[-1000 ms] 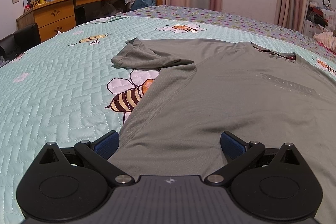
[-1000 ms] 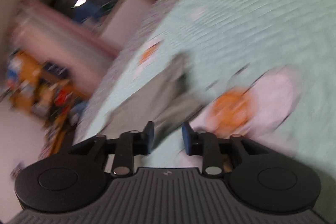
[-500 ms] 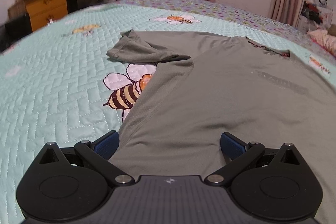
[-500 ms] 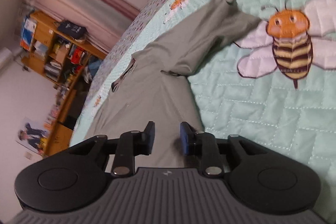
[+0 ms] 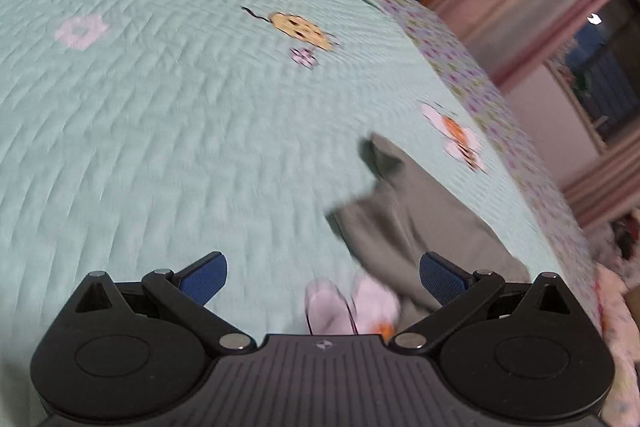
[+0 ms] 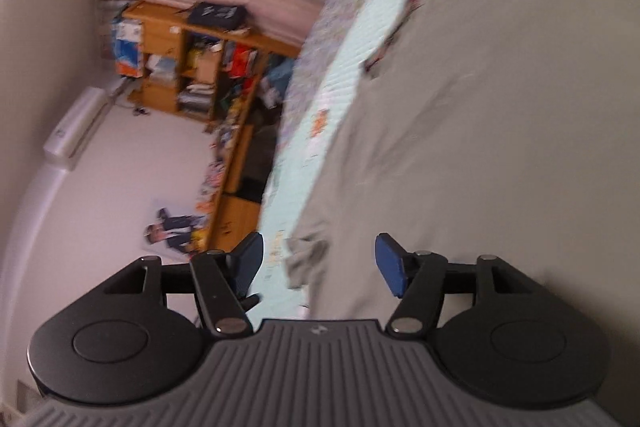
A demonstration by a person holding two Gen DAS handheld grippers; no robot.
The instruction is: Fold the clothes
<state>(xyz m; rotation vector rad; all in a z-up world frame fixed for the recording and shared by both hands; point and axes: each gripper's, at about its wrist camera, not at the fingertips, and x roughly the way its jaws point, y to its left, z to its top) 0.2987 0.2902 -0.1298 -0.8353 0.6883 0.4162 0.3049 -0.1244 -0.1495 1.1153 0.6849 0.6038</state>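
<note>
grey short-sleeved cotton t-shirt lies spread on the mint-green quilted bedspread, no fold visible yet; left gripper and right gripper fingers both spread apart, holding nothing.

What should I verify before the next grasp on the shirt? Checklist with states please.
1. Left gripper open, nothing held: ok.
2. Right gripper open, nothing held: ok.
3. Sleeve in left view, ahead and right of the fingers, not between them: not ok for closing yet.
4. Shirt edge between the right fingers: cannot tell, blurred.
5. Shirt lying flat on the quilt: cannot tell; sleeve looks bunched, body looks smooth.
6. Both views sharp enough to aim: not ok, motion blur.
</note>
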